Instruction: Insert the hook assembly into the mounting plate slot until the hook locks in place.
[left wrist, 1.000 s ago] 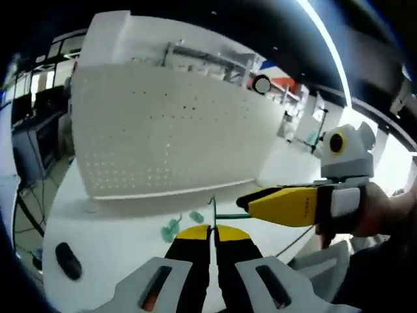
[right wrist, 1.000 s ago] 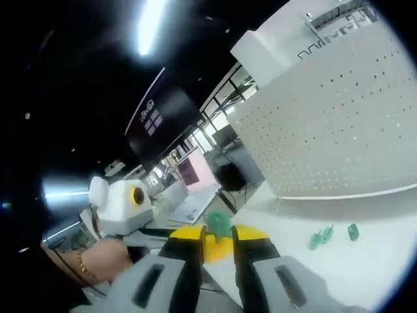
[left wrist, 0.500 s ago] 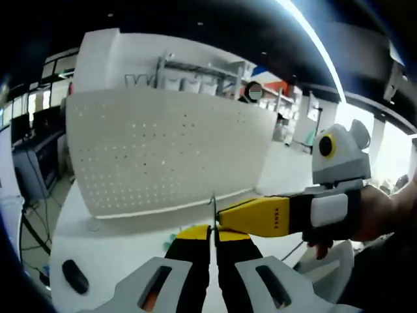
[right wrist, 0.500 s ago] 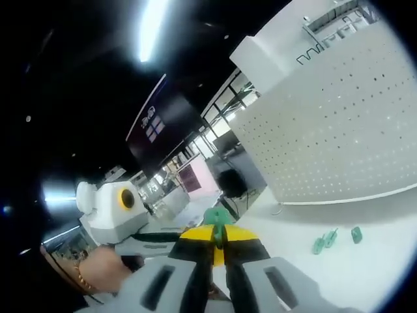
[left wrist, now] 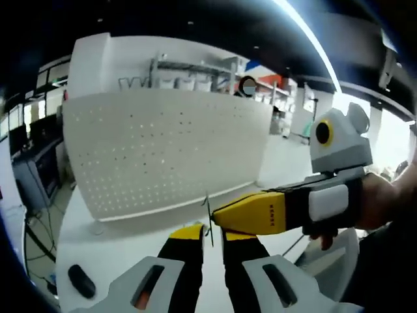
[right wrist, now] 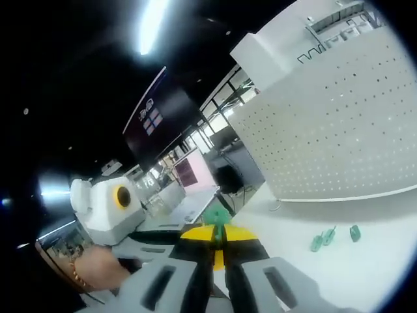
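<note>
Left gripper view: left hand-held gripper point(left wrist: 207, 236) rising from the bottom edge, yellow-tipped jaws slightly spread, a thin dark wire hook point(left wrist: 207, 218) standing upright in the gap; whether the jaws touch it cannot be told. Right hand-held gripper point(left wrist: 218, 218) entering from the right, held in a hand point(left wrist: 381, 205), jaws pressed together, yellow tips meeting the hook just above the left jaws. Behind both, white pegboard point(left wrist: 163, 153) standing upright along the far side of the white table point(left wrist: 107, 251). Small black object point(left wrist: 80, 280) lying on the table near its left edge.

Right gripper view: right hand-held gripper point(right wrist: 215, 238) at bottom centre, yellow jaws pressed together and pinching a small green clip point(right wrist: 216, 215) that juts out above the tips. Left hand-held gripper point(right wrist: 146, 236) coming in from the left, carried by a hand point(right wrist: 98, 270) with a bracelet at the wrist, tips hidden behind the right jaws. White pegboard point(right wrist: 332, 124) upright at the right, its lower edge meeting the table point(right wrist: 365, 261). Loose green clips point(right wrist: 332, 236) lying on the table well apart from both grippers, just in front of the pegboard's base.
</note>
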The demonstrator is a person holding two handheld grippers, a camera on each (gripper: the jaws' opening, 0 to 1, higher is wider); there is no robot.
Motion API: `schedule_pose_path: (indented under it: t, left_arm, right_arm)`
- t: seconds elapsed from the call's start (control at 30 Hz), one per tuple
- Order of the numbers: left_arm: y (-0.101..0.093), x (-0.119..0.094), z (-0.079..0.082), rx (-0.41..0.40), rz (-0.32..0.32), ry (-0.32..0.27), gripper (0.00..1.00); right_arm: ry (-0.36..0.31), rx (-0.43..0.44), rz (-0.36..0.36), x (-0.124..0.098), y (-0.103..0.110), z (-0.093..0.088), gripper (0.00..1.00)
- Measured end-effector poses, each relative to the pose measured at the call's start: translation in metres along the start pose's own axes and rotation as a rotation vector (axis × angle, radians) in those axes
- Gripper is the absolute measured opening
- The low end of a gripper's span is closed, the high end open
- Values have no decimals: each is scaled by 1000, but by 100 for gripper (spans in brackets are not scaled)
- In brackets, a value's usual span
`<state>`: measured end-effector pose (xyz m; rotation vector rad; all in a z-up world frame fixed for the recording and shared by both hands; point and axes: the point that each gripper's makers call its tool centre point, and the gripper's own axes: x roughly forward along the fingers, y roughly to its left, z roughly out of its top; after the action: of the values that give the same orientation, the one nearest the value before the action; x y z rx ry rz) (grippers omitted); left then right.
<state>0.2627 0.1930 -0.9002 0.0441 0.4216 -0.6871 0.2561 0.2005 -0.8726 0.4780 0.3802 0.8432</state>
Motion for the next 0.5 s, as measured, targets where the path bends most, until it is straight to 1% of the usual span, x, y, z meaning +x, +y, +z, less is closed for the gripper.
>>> schedule_pose_path:
  t: [0.03,0.17,0.2,0.23,0.33,0.43,0.5]
  left_arm:
    - [0,0,0,1,1,1,20]
    - [-3,0,-2,-4,-9,6,32]
    - [-4,1,-4,-21,-10,9,35]
    - [-4,1,-6,-35,-10,8,41]
    - [-3,2,-13,-76,-4,12,54]
    - [-4,-1,-15,-94,-5,9,60]
    - [-3,-3,-17,-105,-5,10,62]
  right_arm:
    - [2,-1,1,0,1,0,0]
    - [3,-17,0,-2,2,1,0]
    - [2,-14,0,-2,1,1,0]
    - [6,15,1,-3,1,1,0]
    - [11,25,-1,-4,0,-1,0]
    - [14,14,-7,-5,0,-3,0]
    - [14,9,-10,-6,-1,-4,0]
